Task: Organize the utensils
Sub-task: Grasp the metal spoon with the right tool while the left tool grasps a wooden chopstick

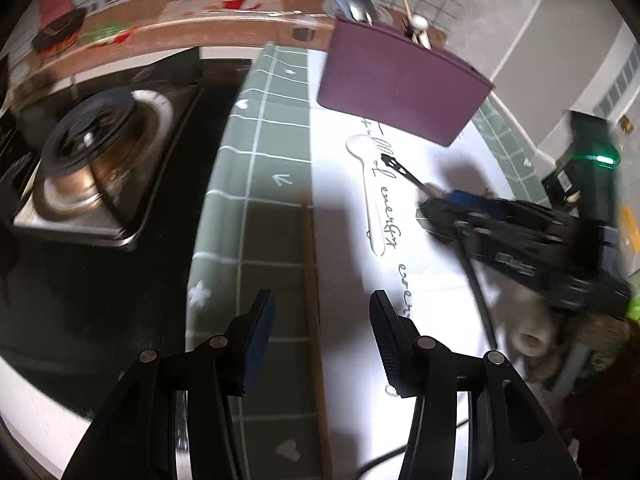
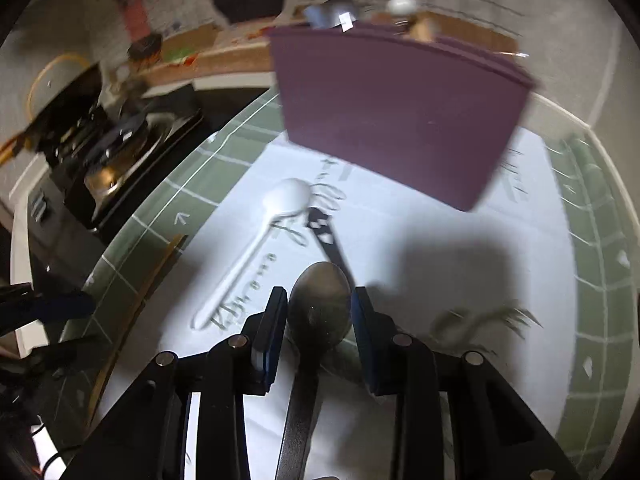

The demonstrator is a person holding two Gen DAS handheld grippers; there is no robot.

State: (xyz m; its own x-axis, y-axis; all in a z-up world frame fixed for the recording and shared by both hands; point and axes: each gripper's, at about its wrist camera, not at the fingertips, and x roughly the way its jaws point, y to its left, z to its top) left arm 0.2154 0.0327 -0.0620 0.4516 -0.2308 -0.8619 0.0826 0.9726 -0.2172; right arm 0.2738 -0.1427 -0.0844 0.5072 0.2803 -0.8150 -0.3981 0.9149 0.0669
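Right hand-held gripper (image 2: 320, 312) is clamped on a metal spoon (image 2: 320, 304) by its bowl. Left hand-held gripper (image 1: 322, 336) hangs open over the counter (image 1: 276, 240), nothing in it. White spoon (image 2: 256, 248) lies near the purple holder (image 2: 400, 120).

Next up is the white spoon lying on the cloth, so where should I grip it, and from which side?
Take the white spoon by its handle, about midway along, coming down from above with the jaws across its width. It lies flat on the cloth, the handle is straight and narrow, and that stretch lies clear of the black utensil beside the bowl. The left gripper is open and looks free.
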